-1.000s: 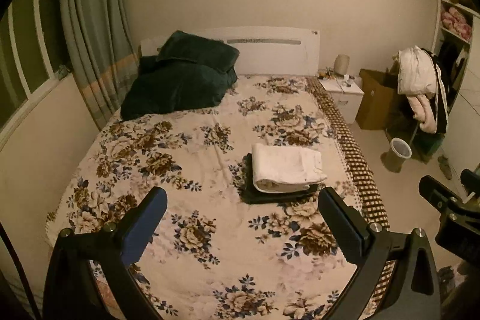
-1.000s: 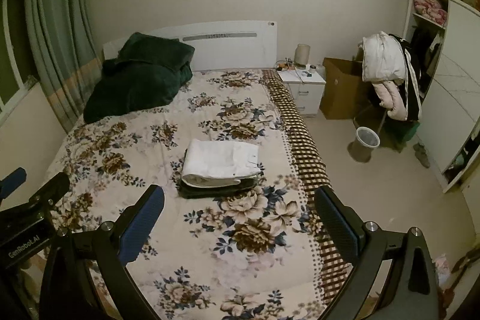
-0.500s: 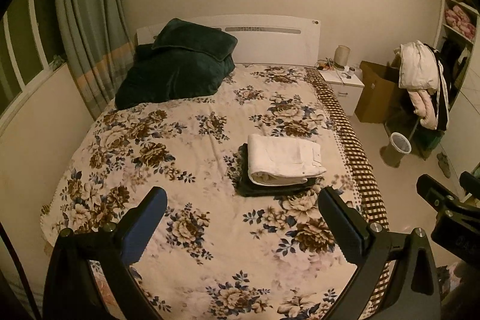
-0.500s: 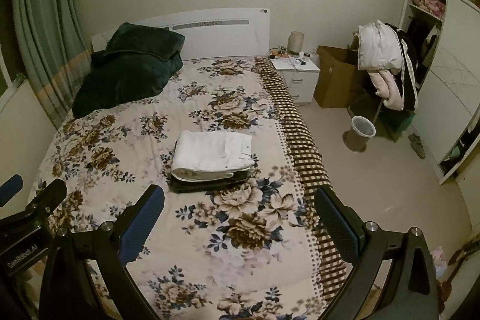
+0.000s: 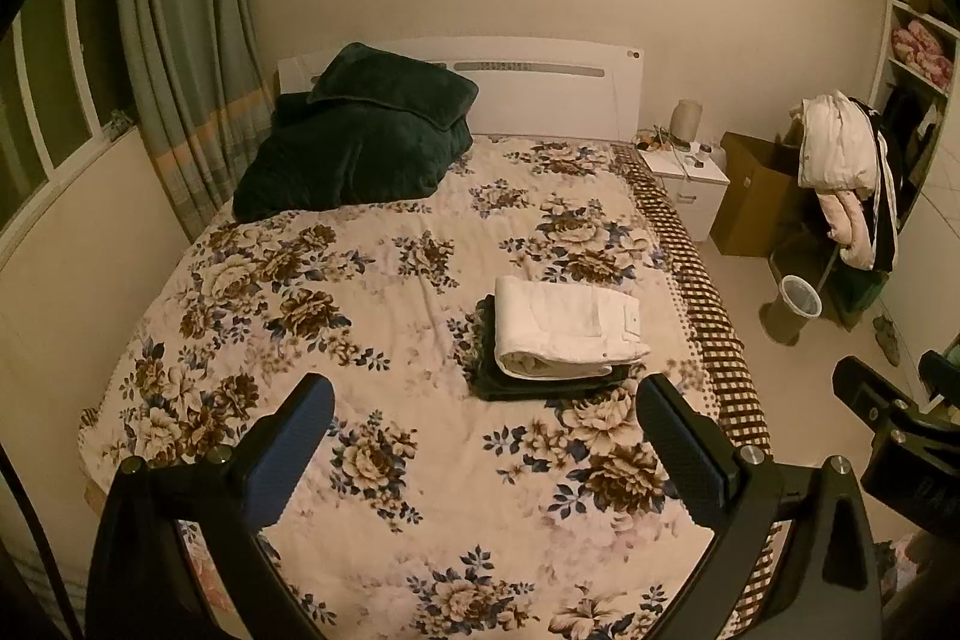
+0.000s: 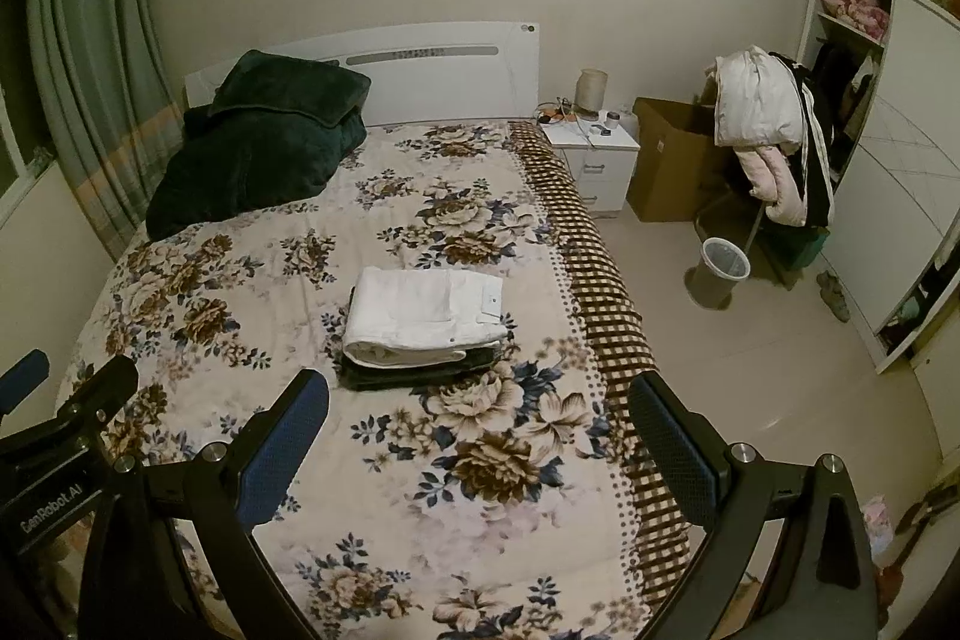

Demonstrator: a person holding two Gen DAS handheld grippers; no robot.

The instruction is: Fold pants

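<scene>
I've got the left gripper (image 5: 485,421) spread wide, nothing between its blue pads, hovering above the foot of the bed (image 5: 384,292); right gripper (image 6: 478,418) same, fingers apart and empty, just beside it. Ahead of both, the white pants (image 5: 567,328) lie folded on the floral bedspread, stacked on a dark folded garment (image 5: 540,383), toward the bed's checkered right edge. Dark green pillow and blanket (image 5: 360,142) sit by the headboard; waste bin (image 6: 723,268) on the floor right of the bed
</scene>
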